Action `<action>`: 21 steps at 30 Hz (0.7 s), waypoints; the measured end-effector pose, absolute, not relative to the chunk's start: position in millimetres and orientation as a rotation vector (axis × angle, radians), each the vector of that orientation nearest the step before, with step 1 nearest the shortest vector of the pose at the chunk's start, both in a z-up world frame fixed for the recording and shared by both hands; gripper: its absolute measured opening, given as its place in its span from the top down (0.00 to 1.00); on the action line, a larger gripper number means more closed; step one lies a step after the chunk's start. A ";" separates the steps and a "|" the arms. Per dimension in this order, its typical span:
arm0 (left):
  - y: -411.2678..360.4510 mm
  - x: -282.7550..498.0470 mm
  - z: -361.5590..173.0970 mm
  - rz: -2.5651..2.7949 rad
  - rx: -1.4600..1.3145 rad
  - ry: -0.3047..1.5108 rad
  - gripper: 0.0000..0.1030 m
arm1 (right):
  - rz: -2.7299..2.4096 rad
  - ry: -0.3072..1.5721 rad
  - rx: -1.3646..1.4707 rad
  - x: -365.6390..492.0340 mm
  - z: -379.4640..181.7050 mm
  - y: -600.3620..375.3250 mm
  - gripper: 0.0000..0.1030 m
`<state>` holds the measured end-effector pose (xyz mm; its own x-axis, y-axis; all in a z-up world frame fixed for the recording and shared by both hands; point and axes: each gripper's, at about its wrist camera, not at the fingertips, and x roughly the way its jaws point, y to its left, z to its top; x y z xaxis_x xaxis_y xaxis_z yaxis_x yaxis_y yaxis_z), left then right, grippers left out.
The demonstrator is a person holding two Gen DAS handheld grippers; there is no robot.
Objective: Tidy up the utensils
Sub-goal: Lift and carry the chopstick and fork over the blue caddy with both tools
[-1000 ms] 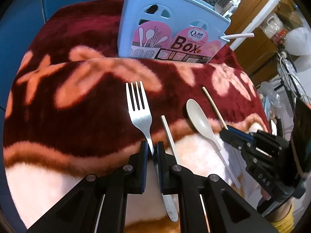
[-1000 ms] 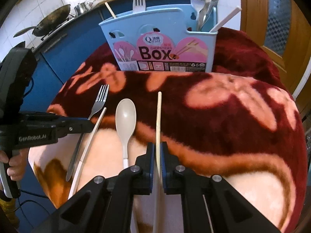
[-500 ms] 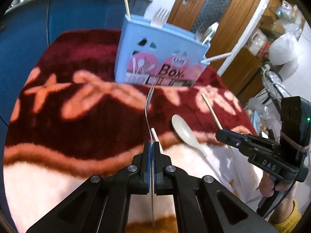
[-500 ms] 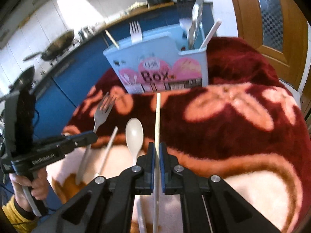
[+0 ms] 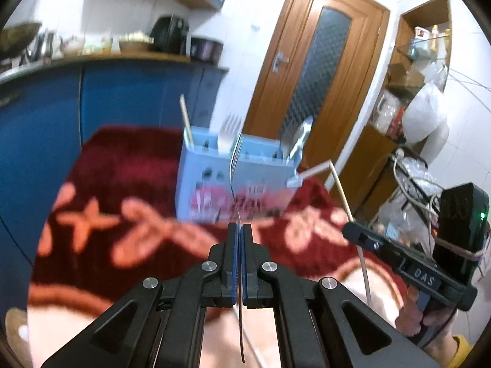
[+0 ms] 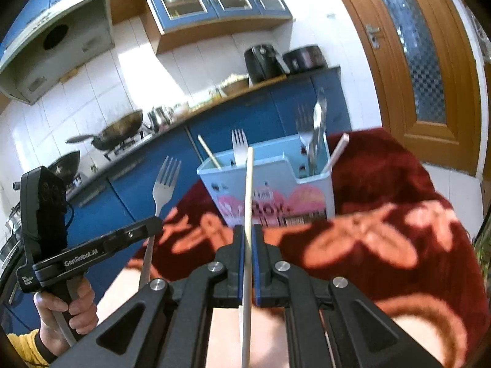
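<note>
Since a second ago: both utensils are off the blanket and raised, tips tilted up toward the holder; the left jaws have just been closing onto the fork handle.
Left gripper [image 5: 238, 233]: clamped tight on the metal fork [image 6: 165, 181], gripped low on the handle; in its own view the fork shows edge-on, tines up in front of the holder.
Right gripper [image 6: 249, 236]: closed on a pale chopstick [image 6: 248, 190] near mid-length, with the upper part rising in front of the holder and the tail hanging below the jaws.
Utensil holder [image 6: 276, 184]: light blue, upright on the red flowered blanket [image 6: 399, 230], already holding forks, a spoon and sticks.
Fork handling: likely stiff, smooth and a little top-heavy; a thin handle between flat pads can pivot, so a hold nearer the neck seems steadier.
Chopstick handling: light, rigid, slim; apt to swing in the pads, so a mid-length grip looks right.
Step, by my judgement: carrying both toward the holder's compartments.
</note>
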<state>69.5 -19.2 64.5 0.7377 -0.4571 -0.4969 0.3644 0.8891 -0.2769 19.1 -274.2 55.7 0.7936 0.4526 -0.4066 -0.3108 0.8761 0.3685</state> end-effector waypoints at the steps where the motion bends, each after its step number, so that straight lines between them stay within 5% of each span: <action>1: -20.6 72.9 68.8 -0.450 -0.168 0.565 0.99 | 0.416 0.492 0.294 19.8 57.5 -274.4 0.94; 21: -42.6 176.2 116.0 -0.339 -0.221 0.277 0.99 | 0.425 0.397 0.315 51.7 52.1 -293.8 0.94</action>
